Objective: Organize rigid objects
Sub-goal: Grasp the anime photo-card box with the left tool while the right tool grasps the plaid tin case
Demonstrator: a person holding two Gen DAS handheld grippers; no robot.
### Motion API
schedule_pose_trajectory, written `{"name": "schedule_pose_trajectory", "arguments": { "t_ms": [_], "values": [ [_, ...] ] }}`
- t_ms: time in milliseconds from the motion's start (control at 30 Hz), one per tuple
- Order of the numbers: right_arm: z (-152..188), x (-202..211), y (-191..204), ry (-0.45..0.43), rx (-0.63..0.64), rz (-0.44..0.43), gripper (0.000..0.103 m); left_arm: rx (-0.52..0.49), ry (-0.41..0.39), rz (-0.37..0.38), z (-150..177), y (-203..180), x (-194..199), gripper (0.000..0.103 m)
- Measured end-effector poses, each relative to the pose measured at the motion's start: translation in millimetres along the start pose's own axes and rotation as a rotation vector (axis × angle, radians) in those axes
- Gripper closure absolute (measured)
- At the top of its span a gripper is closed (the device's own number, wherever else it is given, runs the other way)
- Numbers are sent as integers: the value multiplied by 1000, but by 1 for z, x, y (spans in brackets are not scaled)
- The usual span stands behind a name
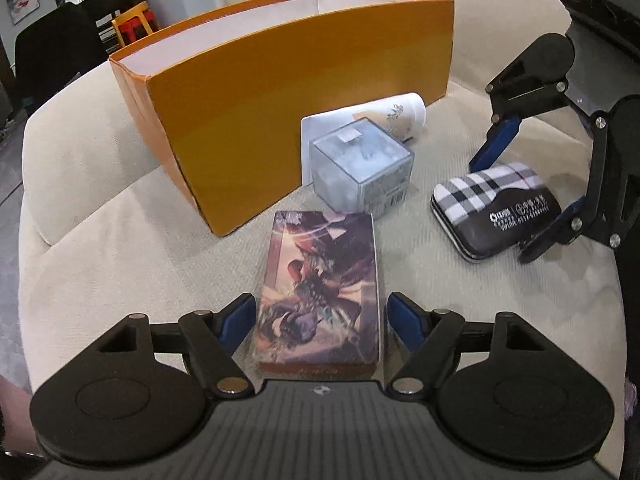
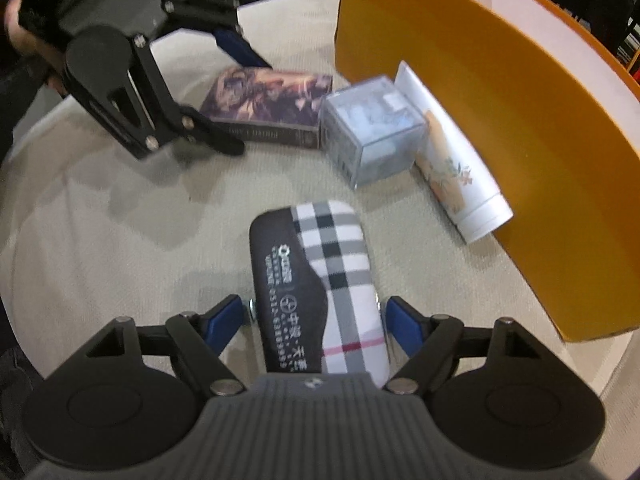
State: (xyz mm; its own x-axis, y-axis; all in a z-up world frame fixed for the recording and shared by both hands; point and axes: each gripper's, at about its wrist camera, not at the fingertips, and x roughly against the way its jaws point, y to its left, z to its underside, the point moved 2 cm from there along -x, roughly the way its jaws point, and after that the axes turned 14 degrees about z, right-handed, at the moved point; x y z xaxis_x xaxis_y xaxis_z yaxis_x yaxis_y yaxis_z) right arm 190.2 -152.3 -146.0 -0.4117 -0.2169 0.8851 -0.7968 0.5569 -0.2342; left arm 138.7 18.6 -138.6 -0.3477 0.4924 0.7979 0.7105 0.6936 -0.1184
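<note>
Both hand-held grippers gape: left (image 1: 320, 318) straddles picture box (image 1: 320, 292), right (image 2: 316, 316) plaid case (image 2: 320, 280) (ungripped).

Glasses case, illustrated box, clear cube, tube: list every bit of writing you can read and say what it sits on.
Plaid glasses case: white logo, Chinese characters and a digit row; "0512" is likely, the rest is blurred.
Illustrated box: pale lettering along its dark side, too blurred to read.
Clear cube box: small print and a barcode low on one face, unreadable.
White tube: floral print only, no words legible.
</note>
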Motion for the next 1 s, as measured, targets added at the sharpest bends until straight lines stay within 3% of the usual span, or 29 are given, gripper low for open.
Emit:
{"name": "schedule_pose_trajectory", "arguments": {
  "t_ms": [167, 300, 433, 567, 633, 1000],
  "values": [
    [-5, 2, -6, -36, -29, -4, 26, 5, -8, -4, -5, 2, 0, 8],
    [-19, -6, 11, -21, 0, 23, 26, 25, -21, -1, -7, 3, 0, 7],
    [-21, -10, 17, -18, 12, 43, 27, 31, -31, 10, -4, -1, 5, 17],
    [-19, -11, 18, -14, 11, 44, 36, 88, -25, 1, -5, -4, 10, 25],
    [-18, -10, 18, -9, 13, 44, 37, 99, -20, -11, -5, -7, 13, 37],
    [-22, -10, 26, -20, -11, 88, 39, 124, -42, 2, -2, -16, 32, 37]
  ]
}}
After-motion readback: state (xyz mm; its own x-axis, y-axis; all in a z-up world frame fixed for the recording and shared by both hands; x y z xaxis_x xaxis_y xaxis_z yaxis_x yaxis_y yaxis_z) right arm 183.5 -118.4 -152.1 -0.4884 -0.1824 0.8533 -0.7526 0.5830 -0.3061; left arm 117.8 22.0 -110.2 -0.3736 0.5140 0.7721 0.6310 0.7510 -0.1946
